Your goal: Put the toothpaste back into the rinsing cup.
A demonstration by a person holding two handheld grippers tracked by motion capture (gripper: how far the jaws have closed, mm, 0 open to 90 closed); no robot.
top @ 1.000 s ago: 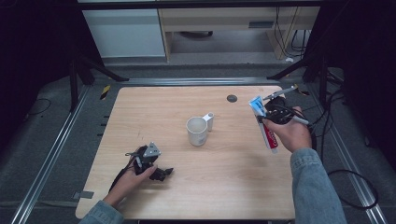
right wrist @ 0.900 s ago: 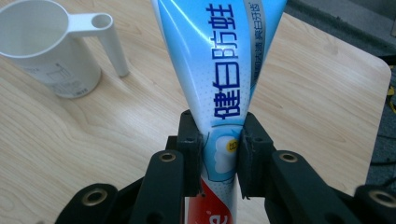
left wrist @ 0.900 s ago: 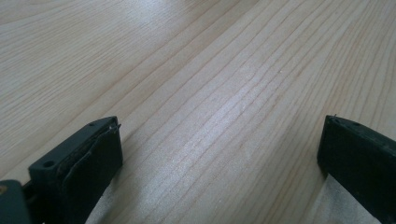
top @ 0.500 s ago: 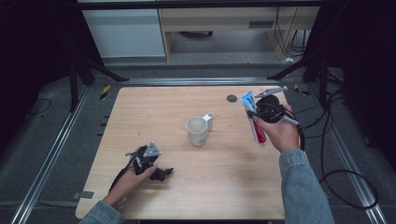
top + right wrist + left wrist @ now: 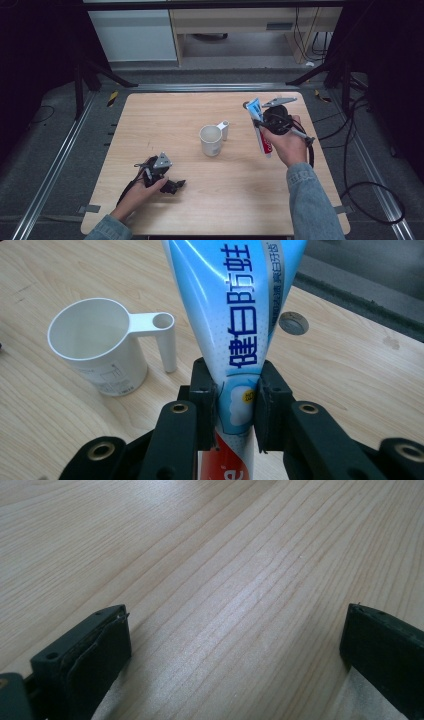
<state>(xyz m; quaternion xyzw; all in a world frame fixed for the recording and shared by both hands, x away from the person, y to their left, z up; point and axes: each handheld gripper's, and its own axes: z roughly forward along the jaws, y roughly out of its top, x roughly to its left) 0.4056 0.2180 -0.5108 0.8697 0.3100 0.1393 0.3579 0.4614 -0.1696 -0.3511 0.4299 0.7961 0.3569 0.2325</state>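
Note:
My right gripper [image 5: 263,131] [image 5: 235,405] is shut on a blue, white and red toothpaste tube [image 5: 260,127] [image 5: 235,315], held above the table to the right of a white cup [image 5: 211,140] [image 5: 97,347]. The tube's flat blue end points up and away, its red end toward the hand. The cup stands upright and empty near the table's middle, its handle toward the tube. Low at the front left, my left gripper [image 5: 172,186] [image 5: 235,645] rests on the wooden table [image 5: 165,115], open, with bare wood between its jaws.
A small dark round disc [image 5: 246,105] [image 5: 293,323] lies on the table near its far edge, behind the tube. Metal rails [image 5: 65,150] and cables [image 5: 360,170] run along the floor at both sides. A white cabinet [image 5: 135,35] stands beyond the table.
My right gripper has carried the toothpaste tube leftward, closer to the cup. The left gripper and the cup have stayed put.

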